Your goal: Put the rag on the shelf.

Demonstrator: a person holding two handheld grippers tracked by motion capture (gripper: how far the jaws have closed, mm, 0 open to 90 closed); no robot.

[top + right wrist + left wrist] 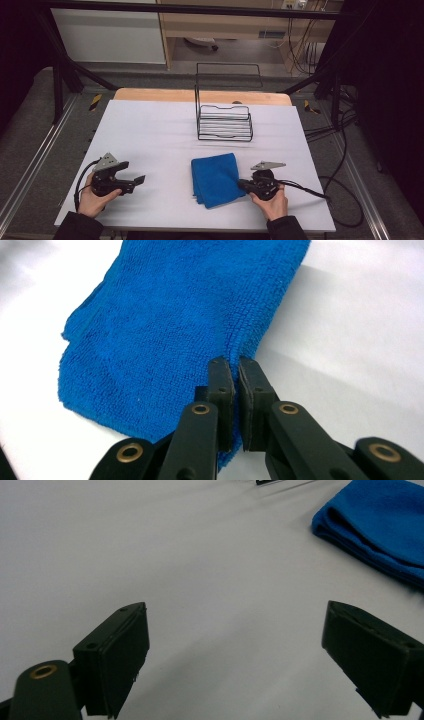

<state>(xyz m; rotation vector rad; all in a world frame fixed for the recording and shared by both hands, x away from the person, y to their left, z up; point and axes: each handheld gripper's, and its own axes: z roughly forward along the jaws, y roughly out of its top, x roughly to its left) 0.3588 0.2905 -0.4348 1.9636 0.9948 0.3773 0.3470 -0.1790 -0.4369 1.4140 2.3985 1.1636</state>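
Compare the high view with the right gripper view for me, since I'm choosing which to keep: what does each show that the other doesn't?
High view alone: the wire rack, the left tool open over bare table, and both hands. Right gripper view alone: the terry weave up close and the right tool shut, its pads at the cloth's edge; whether they pinch fabric is unclear. Both share the folded blue cloth and the white table.

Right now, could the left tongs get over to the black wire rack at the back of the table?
Probably yes. The left tongs stand open over bare white table, and nothing lies between them and the black wire rack; the folded blue microfibre cloth sits off to the side.
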